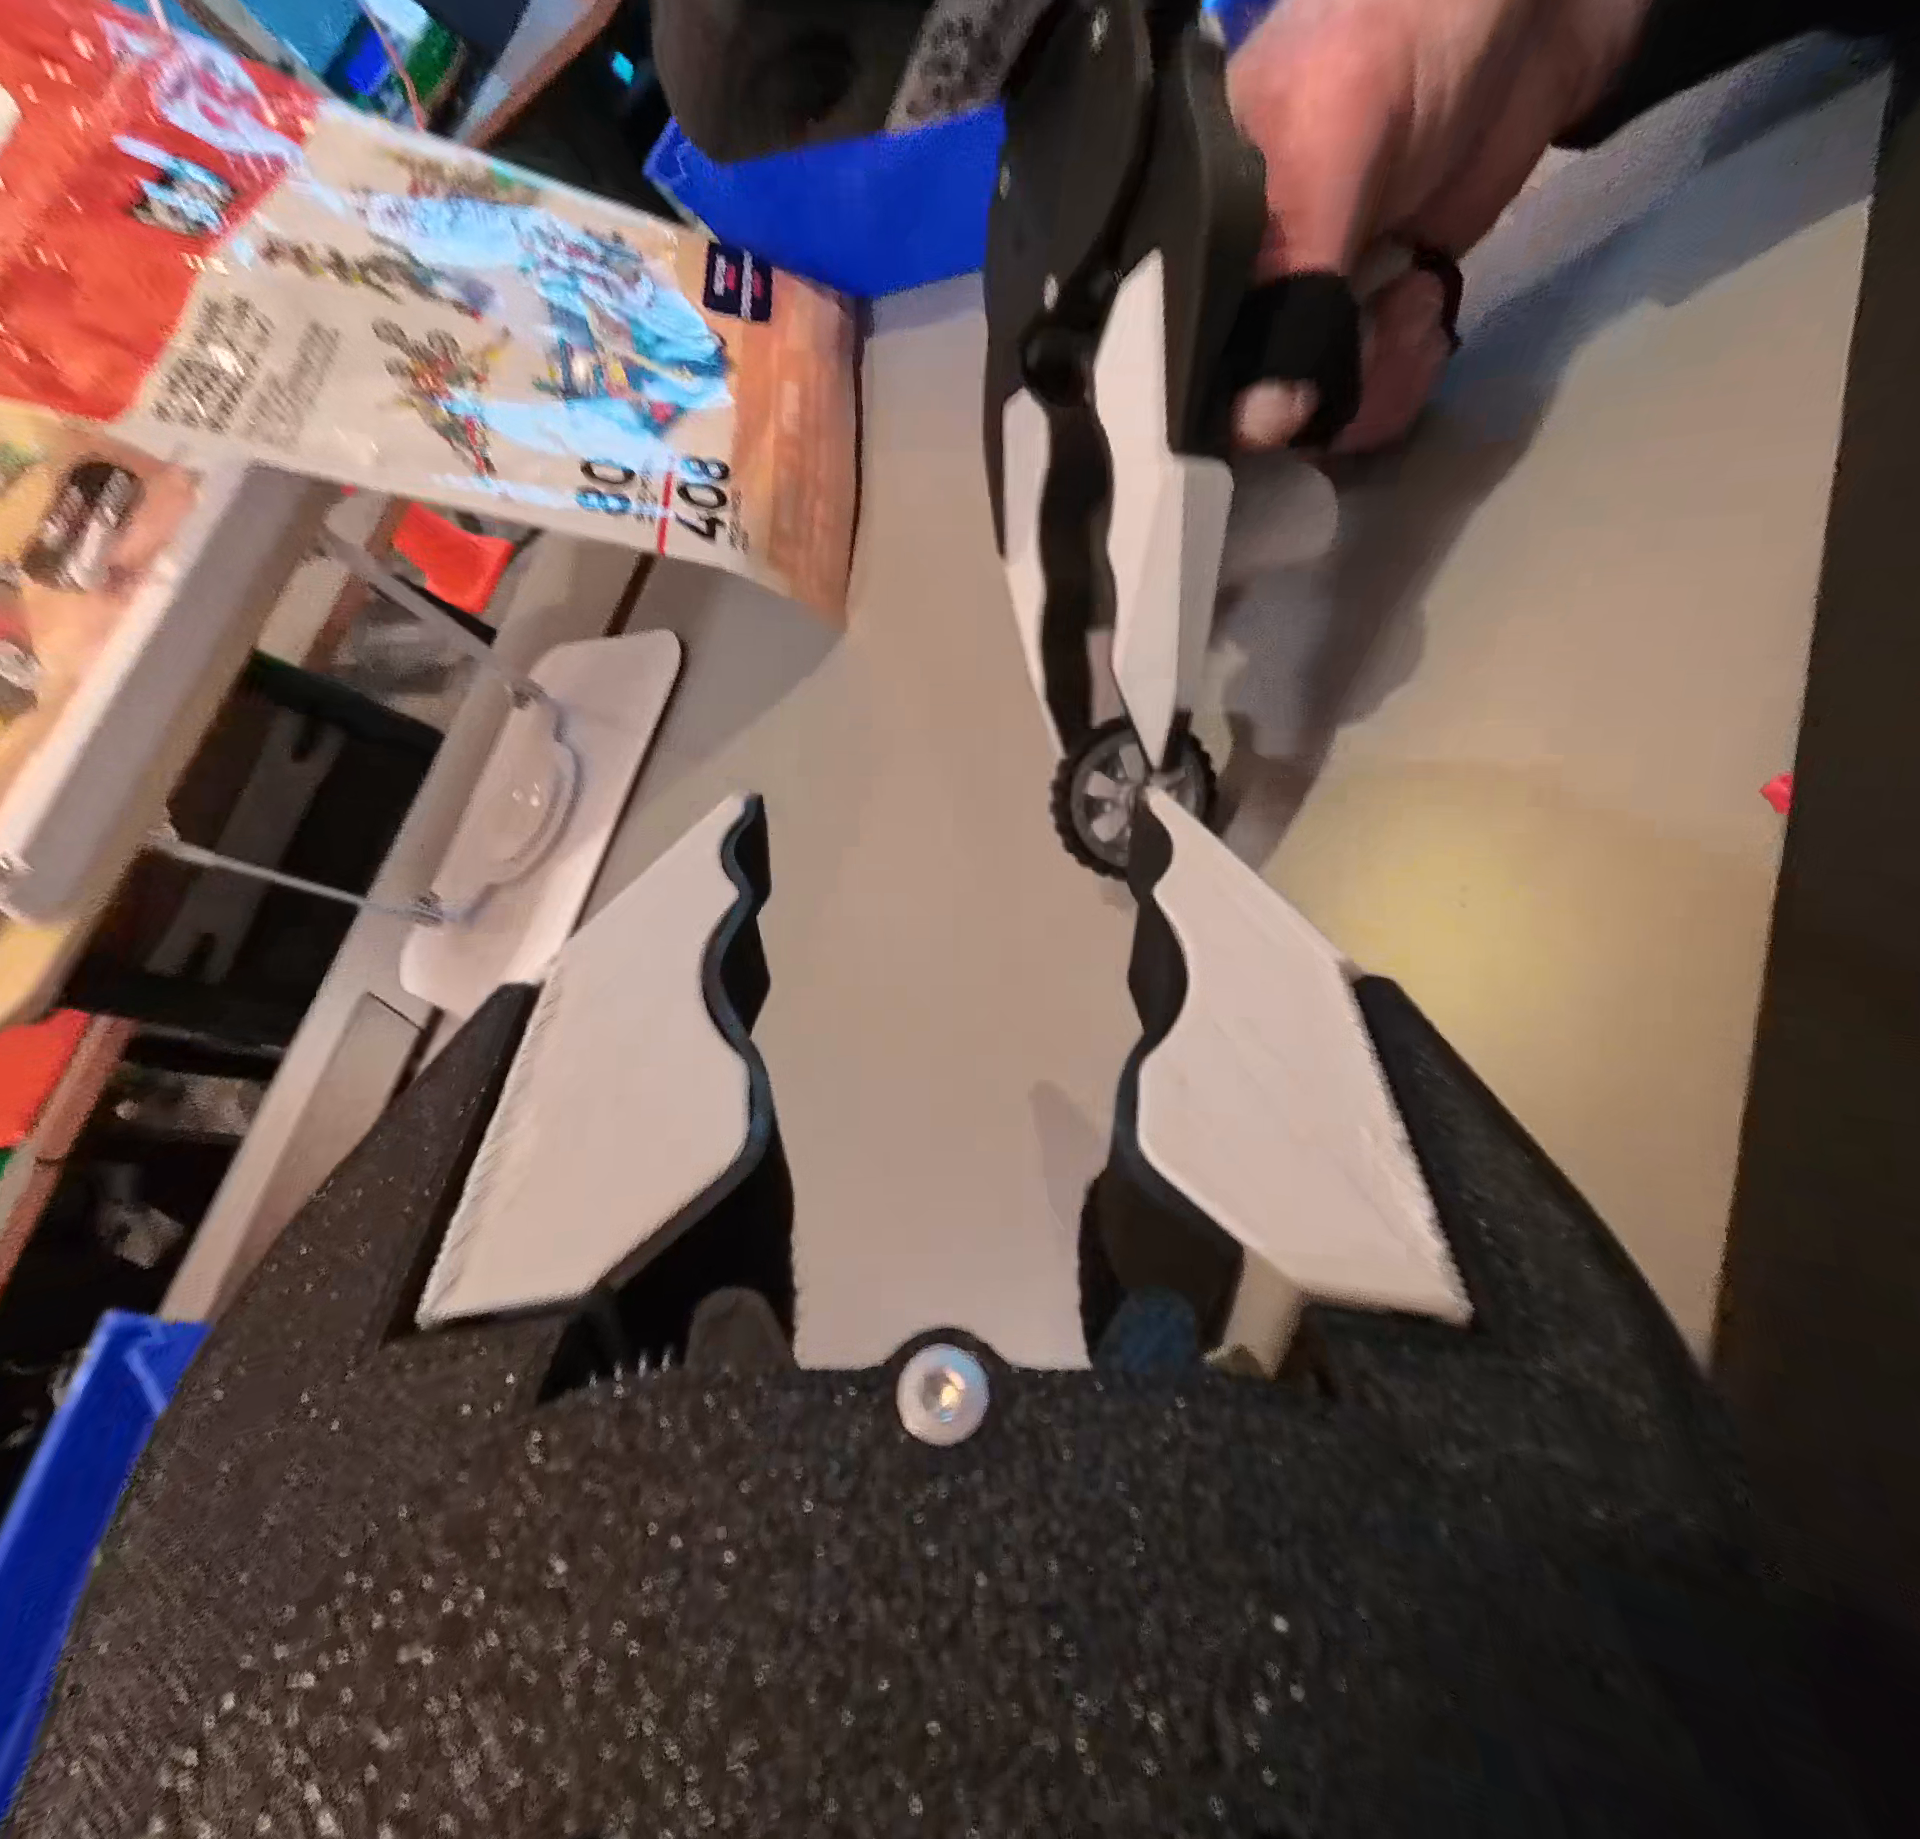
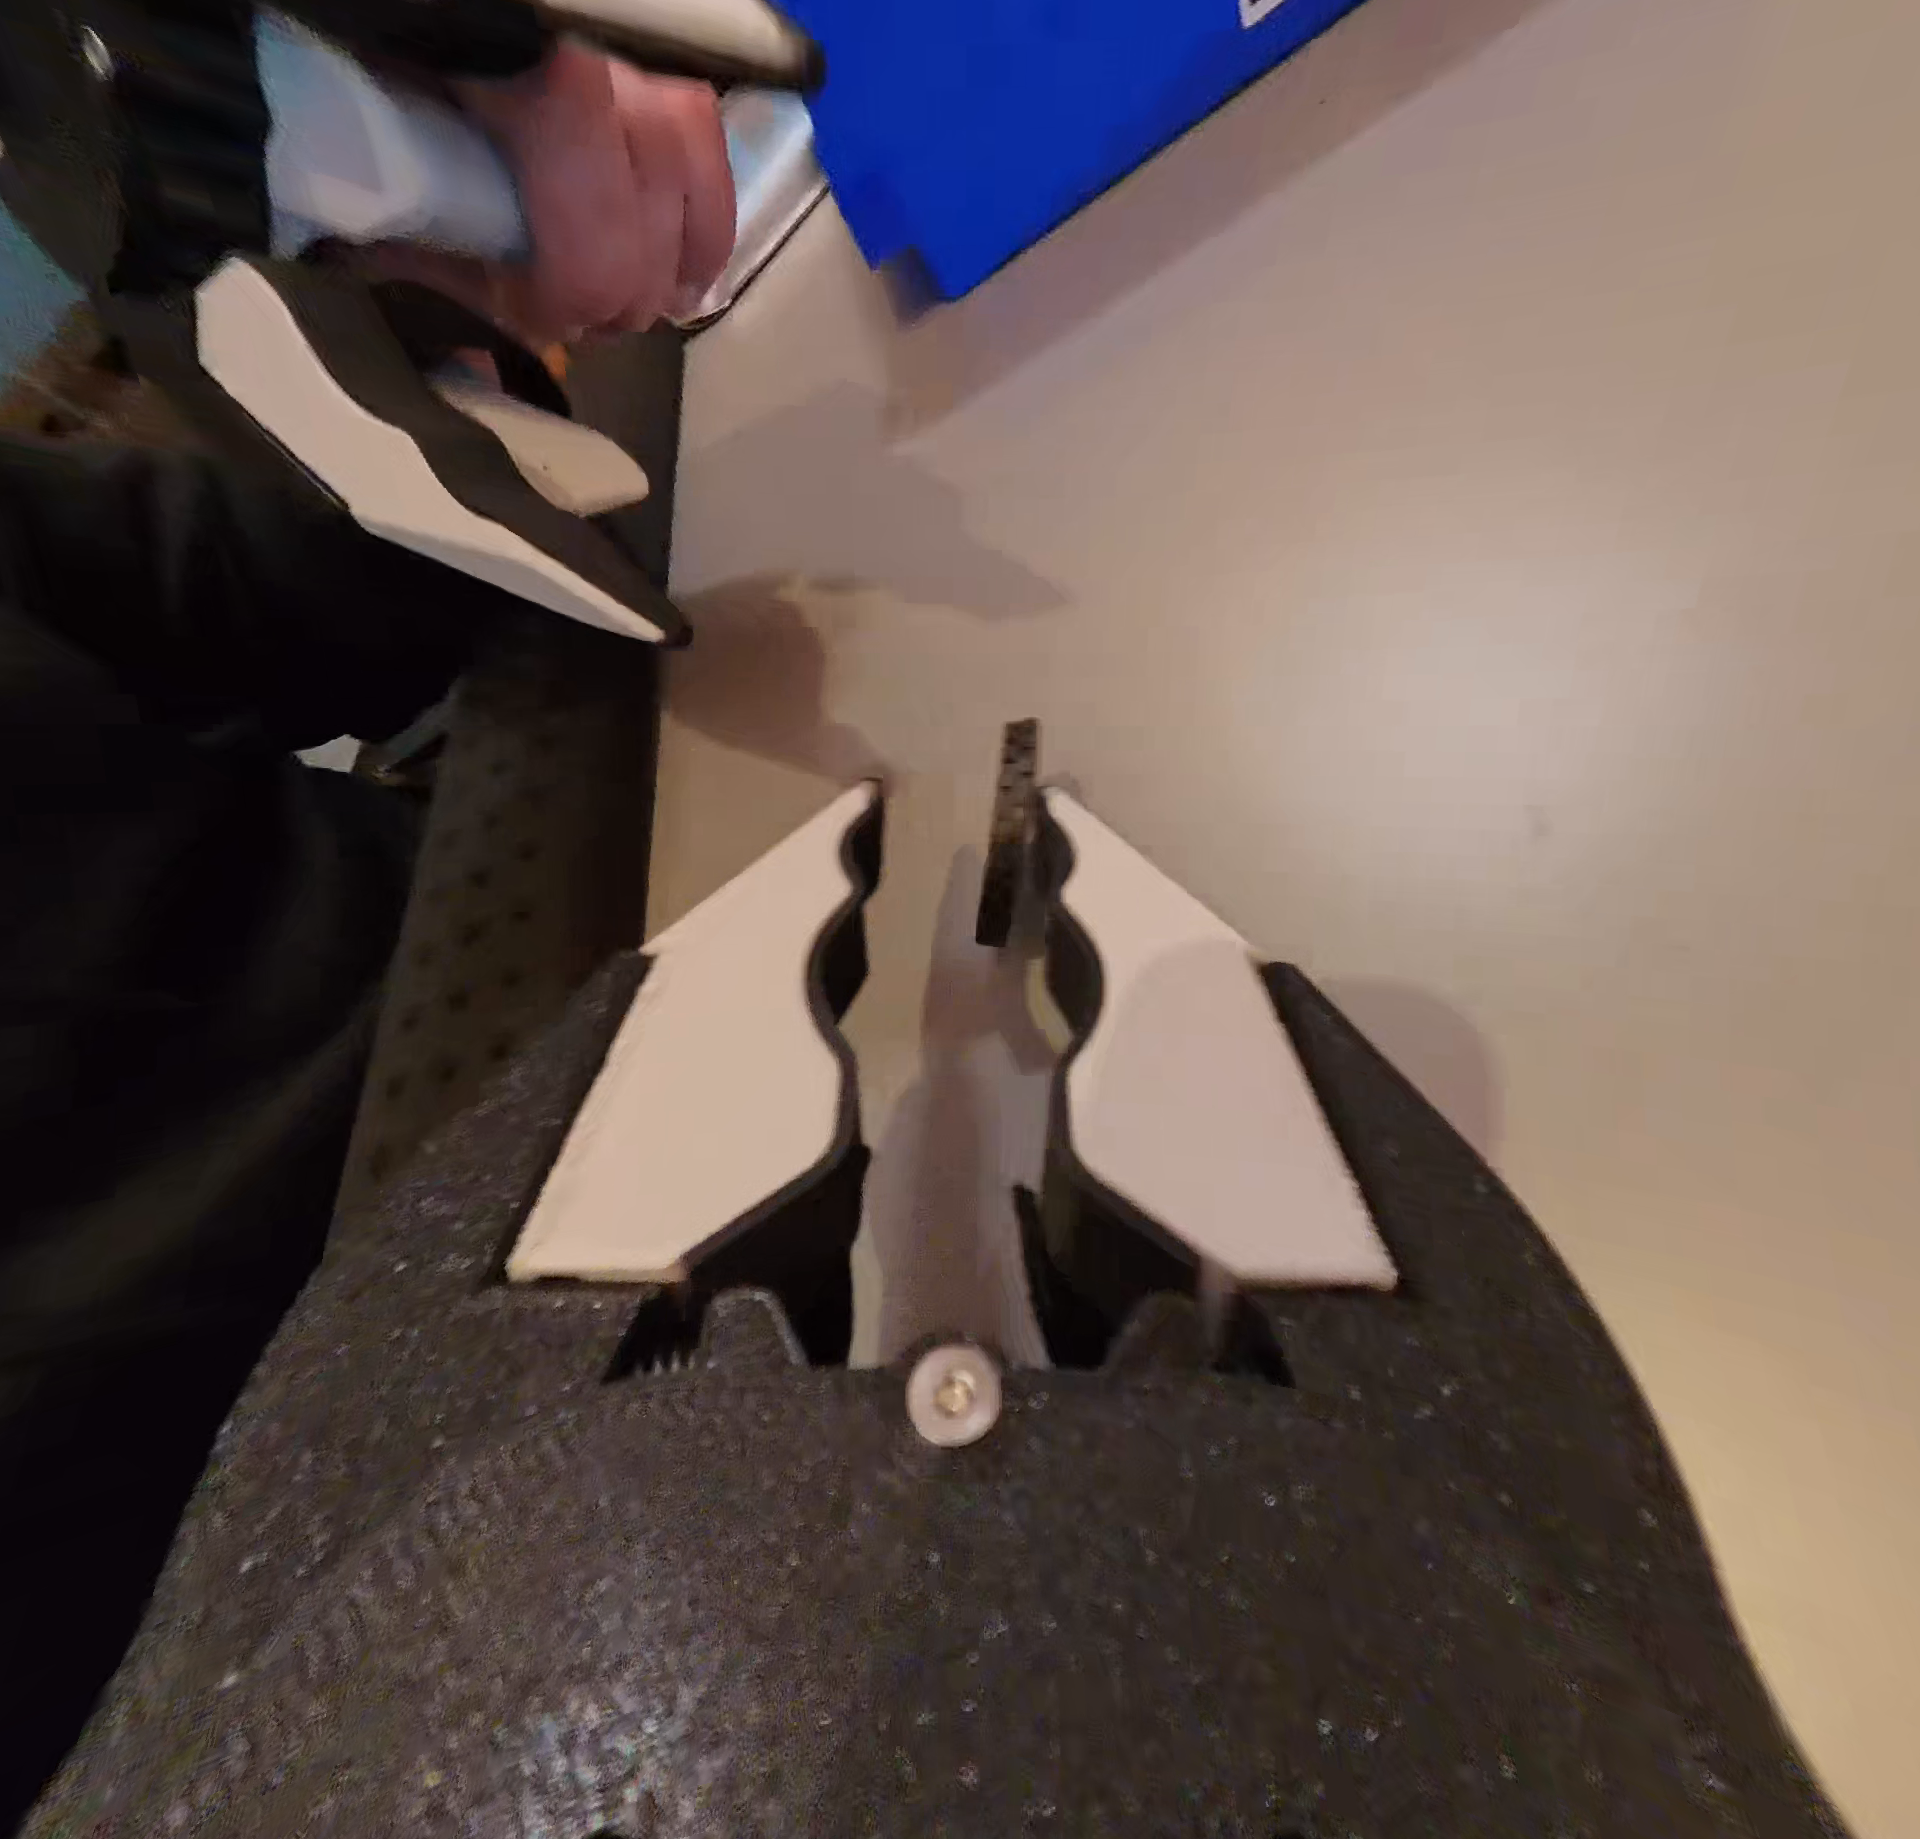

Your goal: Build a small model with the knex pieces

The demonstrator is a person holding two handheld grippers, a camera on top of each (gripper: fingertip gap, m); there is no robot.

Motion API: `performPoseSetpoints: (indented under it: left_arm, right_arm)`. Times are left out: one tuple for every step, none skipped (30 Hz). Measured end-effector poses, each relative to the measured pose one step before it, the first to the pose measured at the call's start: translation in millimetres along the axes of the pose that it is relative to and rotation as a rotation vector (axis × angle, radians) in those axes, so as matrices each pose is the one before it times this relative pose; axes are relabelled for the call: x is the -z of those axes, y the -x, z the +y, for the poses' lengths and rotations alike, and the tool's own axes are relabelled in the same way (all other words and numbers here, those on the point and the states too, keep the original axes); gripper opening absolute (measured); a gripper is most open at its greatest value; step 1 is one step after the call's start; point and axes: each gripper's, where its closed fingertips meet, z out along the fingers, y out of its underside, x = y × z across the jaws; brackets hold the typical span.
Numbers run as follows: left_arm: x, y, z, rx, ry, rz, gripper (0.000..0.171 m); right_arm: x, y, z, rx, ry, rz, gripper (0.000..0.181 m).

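Note:
A small toy wheel [image 1: 1117, 802] with a black tyre and grey hub stands on edge on the pale table [image 1: 935, 563]. My left gripper [image 1: 951, 807] is open wide and empty, low over the table, and its right fingertip sits right at the wheel. My right gripper [image 1: 1127, 740] comes down from above with its tips around the wheel. In the right wrist view the wheel [image 2: 1013, 833] shows edge-on between the parted jaws of my right gripper [image 2: 964, 790], leaning against the right finger only. My left gripper [image 2: 727, 335] shows open at the upper left, held by a hand [image 2: 623, 189].
A blue bin [image 1: 831, 200] stands at the back of the table and shows in the right wrist view [image 2: 1039, 75]. A colourful toy box [image 1: 468, 335] lies at the left. A clear blister pack on white card [image 1: 540, 781] lies near the left edge. A dark wall [image 1: 1818, 646] borders the right.

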Motion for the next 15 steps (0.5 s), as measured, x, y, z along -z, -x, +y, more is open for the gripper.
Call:
performPoseSetpoints:
  left_arm:
    - [2.42,-2.18,7.61,0.0172,0.01325,0.0028,0.067]
    - [2.82,-1.58,6.99,0.0127,0.01272,0.0007,0.068]
    - [3.25,-1.13,4.76,0.0100,0.00382,-0.0030,0.068]
    - [3.43,-1.95,3.37,0.0102,-0.00164,0.0026,0.067]
    - [3.18,-2.09,2.69,0.0088,-0.00299,0.0035,0.067]
    - [2.72,-1.39,2.58,0.0058,-0.00095,-0.0028,0.067]
    - [2.19,-1.65,2.65,0.0039,0.00062,-0.0014,0.067]
    - [1.32,-2.38,2.74,0.0025,0.00151,0.0050,0.067]
    - [0.71,-1.94,2.80,0.0015,0.00228,0.0034,0.067]
    - [0.13,-1.93,2.70,0.0032,0.00392,0.0054,0.067]
    - [-0.30,-2.00,1.65,0.0064,0.00164,0.0073,0.067]
    - [-0.36,-1.52,-0.01,0.0092,-0.00254,0.0041,0.067]
    - [-0.25,-1.76,-1.09,0.0083,-0.00586,0.0041,0.067]
    - [-0.28,-2.65,-1.71,0.0019,-0.00751,0.0083,0.067]
    - [-0.35,-2.66,-1.78,-0.0030,-0.00736,0.0070,0.067]
  right_arm:
    - [2.60,-6.29,-2.27,-0.0069,-0.0081,0.0347,0.041]
    - [4.70,-9.17,-2.51,-0.0005,-0.0104,0.0526,0.050]
    - [5.67,-7.64,-2.51,0.0093,-0.0094,0.0459,0.052]
    - [5.89,-4.08,-2.53,0.0178,-0.0068,0.0298,0.051]
    - [5.11,-1.08,-1.80,0.0269,-0.0001,0.0221,0.052]
    - [3.46,1.23,0.70,0.0377,0.0150,0.0164,0.052]
    - [1.18,5.20,3.96,0.0567,0.0327,0.0021,0.053]
    - [-1.30,6.53,4.80,0.0680,0.0364,0.0039,0.055]
    - [-3.42,2.97,3.75,0.0607,0.0292,0.0292,0.058]
    - [-5.41,1.12,5.37,0.0462,0.0372,0.0354,0.058]
    - [-6.90,1.39,8.05,0.0306,0.0522,0.0264,0.058]
    - [-7.29,-0.21,6.56,0.0171,0.0421,0.0266,0.063]
    - [-6.74,-1.18,4.39,0.0045,0.0259,0.0240,0.065]
    - [-4.67,-0.82,2.62,0.0019,0.0142,0.0135,0.057]
    - [-1.31,-2.28,-0.37,0.0009,-0.0016,0.0159,0.047]
